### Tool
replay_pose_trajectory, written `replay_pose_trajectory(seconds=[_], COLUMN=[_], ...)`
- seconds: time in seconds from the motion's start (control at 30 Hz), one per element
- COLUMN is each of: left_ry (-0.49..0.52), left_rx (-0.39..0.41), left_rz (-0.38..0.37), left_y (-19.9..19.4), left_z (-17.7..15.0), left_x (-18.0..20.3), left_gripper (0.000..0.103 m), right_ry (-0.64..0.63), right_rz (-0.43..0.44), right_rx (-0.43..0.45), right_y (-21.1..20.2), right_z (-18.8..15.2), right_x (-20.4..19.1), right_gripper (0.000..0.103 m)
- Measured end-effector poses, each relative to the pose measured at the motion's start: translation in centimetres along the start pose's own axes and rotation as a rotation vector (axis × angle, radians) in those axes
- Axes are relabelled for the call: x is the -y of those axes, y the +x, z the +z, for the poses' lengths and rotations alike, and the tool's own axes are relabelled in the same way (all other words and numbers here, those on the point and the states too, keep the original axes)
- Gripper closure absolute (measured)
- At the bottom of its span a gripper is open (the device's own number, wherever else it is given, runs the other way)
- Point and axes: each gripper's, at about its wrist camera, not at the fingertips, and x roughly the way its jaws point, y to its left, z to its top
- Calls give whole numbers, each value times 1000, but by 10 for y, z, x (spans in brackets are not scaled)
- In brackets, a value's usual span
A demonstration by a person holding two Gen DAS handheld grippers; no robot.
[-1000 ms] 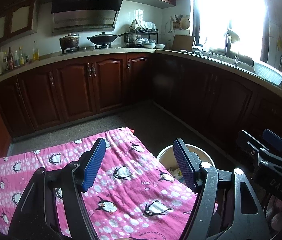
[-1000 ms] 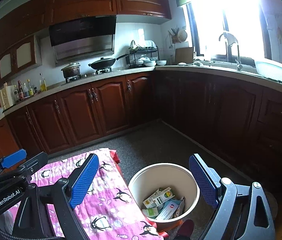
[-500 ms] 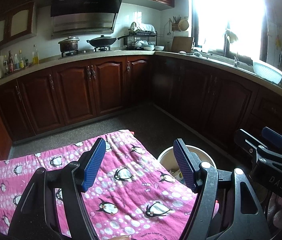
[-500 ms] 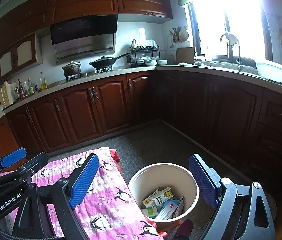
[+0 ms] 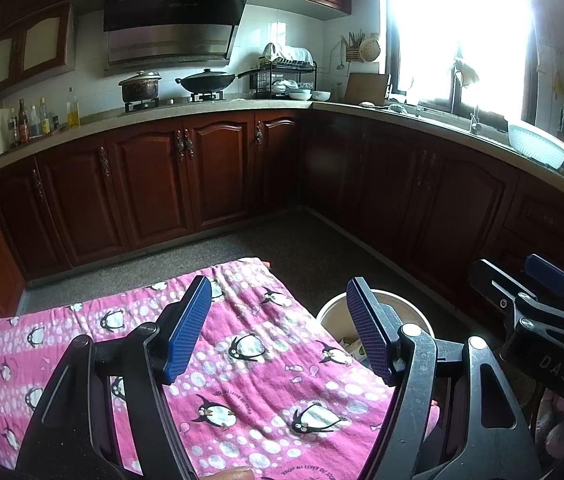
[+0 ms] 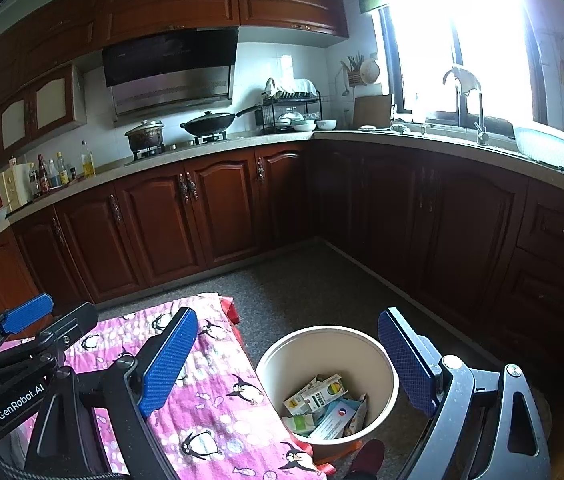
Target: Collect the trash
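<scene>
A round cream bin (image 6: pixel 328 340) stands on the floor beside a low table with a pink penguin cloth (image 6: pixel 210 412). Several cartons and wrappers (image 6: pixel 324 404) lie inside it. My right gripper (image 6: pixel 282 364) is open and empty, held above the bin and the cloth's edge. My left gripper (image 5: pixel 278 328) is open and empty above the pink cloth (image 5: pixel 262 364), with the bin's rim (image 5: pixel 386 298) behind its right finger. Each gripper shows at the edge of the other's view.
Dark wooden cabinets (image 6: pixel 218 208) run along the back and right walls around a grey floor (image 6: pixel 314 284). The counter holds a pot (image 6: pixel 145 134), a wok (image 6: pixel 210 123), bottles and a dish rack. A sink with tap (image 6: pixel 478 120) sits under the bright window.
Both grippers have stayed open and empty. The left wrist view has risen slightly, showing a little more floor beyond the cloth. The right gripper has barely moved.
</scene>
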Motion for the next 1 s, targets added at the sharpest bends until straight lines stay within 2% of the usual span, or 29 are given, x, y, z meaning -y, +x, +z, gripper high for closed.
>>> replay_pose_trajectory(seconds=[1.0], left_ry=[12], left_rx=[-16], left_rz=[8], left_y=[9], left_z=[-4], left_x=[4], left_gripper=[34], right_ry=[-8], right_rz=[-2], right_rx=[-33], right_y=[6], right_z=[-1], right_x=[2], right_gripper=[13])
